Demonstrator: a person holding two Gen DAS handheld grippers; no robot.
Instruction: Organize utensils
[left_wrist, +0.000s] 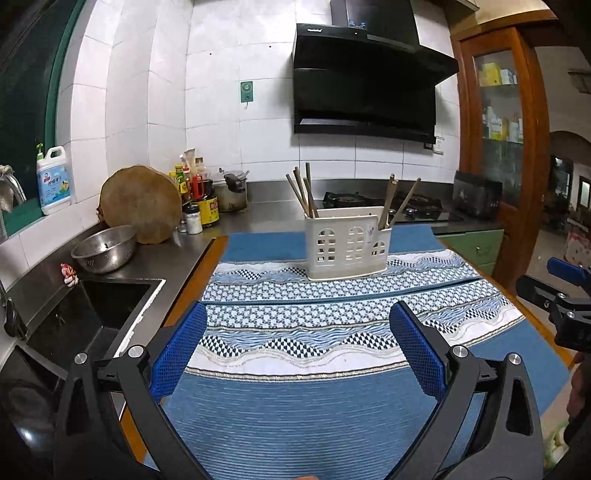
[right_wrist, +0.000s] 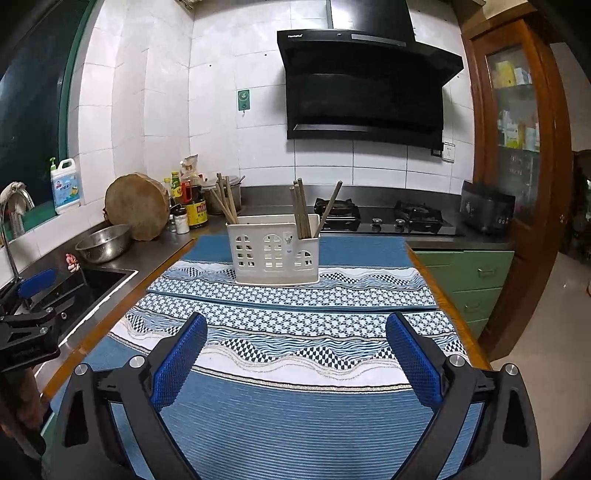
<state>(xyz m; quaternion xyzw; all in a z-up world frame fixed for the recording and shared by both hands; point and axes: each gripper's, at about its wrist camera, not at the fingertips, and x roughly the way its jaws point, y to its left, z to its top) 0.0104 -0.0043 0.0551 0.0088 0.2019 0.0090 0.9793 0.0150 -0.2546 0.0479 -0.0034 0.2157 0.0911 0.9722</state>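
A white plastic utensil holder (left_wrist: 347, 246) with arched cut-outs stands on the far part of a blue patterned mat (left_wrist: 295, 406); it also shows in the right wrist view (right_wrist: 274, 253). Several wooden chopsticks (left_wrist: 303, 192) stand in its left compartment and a few more chopsticks (left_wrist: 397, 203) lean in its right compartment. My left gripper (left_wrist: 299, 325) is open and empty, low over the near mat. My right gripper (right_wrist: 295, 332) is open and empty, also over the near mat (right_wrist: 295, 424). Each gripper shows at the edge of the other's view.
A black sink (left_wrist: 92, 314) lies to the left with a steel colander (left_wrist: 105, 249), a round wooden board (left_wrist: 142, 205) and sauce bottles (left_wrist: 195, 195) behind it. A gas hob (right_wrist: 384, 218) and a range hood (right_wrist: 365, 85) are at the back. Green drawers (right_wrist: 472, 284) stand on the right.
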